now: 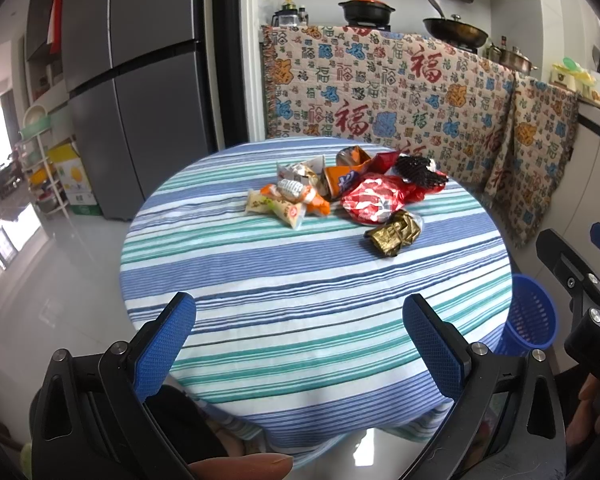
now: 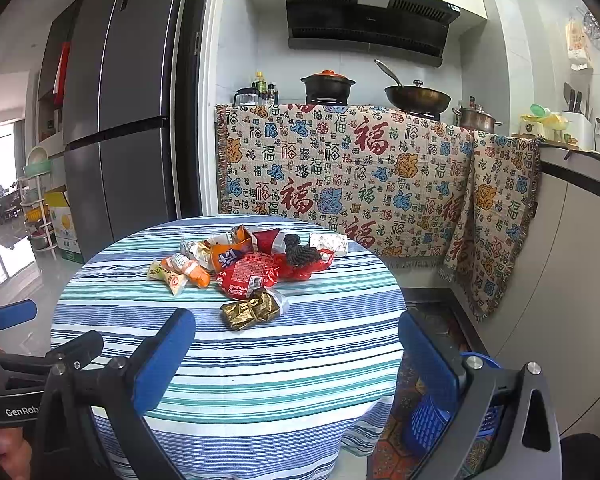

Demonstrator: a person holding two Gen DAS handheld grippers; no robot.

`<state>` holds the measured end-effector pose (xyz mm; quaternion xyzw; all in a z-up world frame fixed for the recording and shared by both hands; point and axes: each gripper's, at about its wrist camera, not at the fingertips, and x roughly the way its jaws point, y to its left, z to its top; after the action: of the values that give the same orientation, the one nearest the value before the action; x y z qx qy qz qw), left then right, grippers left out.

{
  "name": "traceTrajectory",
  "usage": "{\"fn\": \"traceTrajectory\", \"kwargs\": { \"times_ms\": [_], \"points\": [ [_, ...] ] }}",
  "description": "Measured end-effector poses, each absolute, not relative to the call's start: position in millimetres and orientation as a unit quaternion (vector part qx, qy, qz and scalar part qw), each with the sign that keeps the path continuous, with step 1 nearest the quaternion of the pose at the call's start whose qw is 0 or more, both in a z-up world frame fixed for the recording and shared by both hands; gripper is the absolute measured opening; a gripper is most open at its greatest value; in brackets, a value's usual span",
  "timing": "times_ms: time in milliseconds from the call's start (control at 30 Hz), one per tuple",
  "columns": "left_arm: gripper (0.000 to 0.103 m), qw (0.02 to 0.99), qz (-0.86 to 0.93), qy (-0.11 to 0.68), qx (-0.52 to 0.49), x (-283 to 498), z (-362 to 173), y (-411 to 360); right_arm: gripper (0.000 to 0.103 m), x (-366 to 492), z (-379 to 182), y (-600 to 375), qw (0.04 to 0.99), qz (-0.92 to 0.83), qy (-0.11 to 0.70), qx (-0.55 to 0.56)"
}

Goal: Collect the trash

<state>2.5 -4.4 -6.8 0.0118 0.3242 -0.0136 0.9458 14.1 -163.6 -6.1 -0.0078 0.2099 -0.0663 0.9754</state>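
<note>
A heap of crumpled wrappers [image 1: 340,188] [image 2: 244,264] lies on the far half of a round table with a blue-green striped cloth [image 1: 300,320] [image 2: 240,360]. A gold foil wrapper [image 1: 394,233] [image 2: 254,309] lies nearest, with a red packet [image 1: 374,198] [image 2: 248,274] just behind it. My left gripper [image 1: 300,344] is open above the table's near edge, well short of the heap. My right gripper [image 2: 296,360] is also open and empty, hovering over the near right part of the table. A blue mesh bin [image 1: 530,314] [image 2: 432,420] stands on the floor right of the table.
A grey fridge [image 1: 140,80] [image 2: 120,120] stands at the back left. A counter draped with a patterned blanket [image 1: 400,92] [image 2: 360,176] carries pots and a wok [image 2: 418,98]. A rack with boxes [image 1: 60,176] lines the left wall. A patterned mat [image 2: 432,328] covers the floor at right.
</note>
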Motion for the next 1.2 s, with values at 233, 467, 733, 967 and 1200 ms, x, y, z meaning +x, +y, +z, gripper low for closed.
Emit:
{"fn": "traceTrajectory", "kwargs": {
  "times_ms": [233,467,733,967,1200],
  "points": [
    [0.103,0.946,-0.013,0.325,0.010,2.6,-6.9,-4.0,0.103,15.0,-5.6,-161.5,0.975,-0.067,0.210,-0.009],
    [0.103,0.946,-0.013,0.325,0.010,2.2,-6.6,-4.3,0.103,15.1,-6.1,-161.1,0.975,-0.067,0.211,-0.010],
    [0.103,0.945,-0.014,0.326,0.007,3.0,-5.7,-3.5,0.103,16.1,-6.7,-159.9,0.975,-0.068,0.211,-0.010],
    [0.103,0.944,-0.012,0.329,0.005,4.4,-6.4,-1.8,0.103,18.0,-7.3,-158.9,0.975,-0.068,0.212,-0.011],
    [0.103,0.943,-0.010,0.333,0.001,4.1,-8.8,-1.8,0.103,21.0,-10.6,-156.6,0.974,-0.068,0.215,-0.012]
  ]
}}
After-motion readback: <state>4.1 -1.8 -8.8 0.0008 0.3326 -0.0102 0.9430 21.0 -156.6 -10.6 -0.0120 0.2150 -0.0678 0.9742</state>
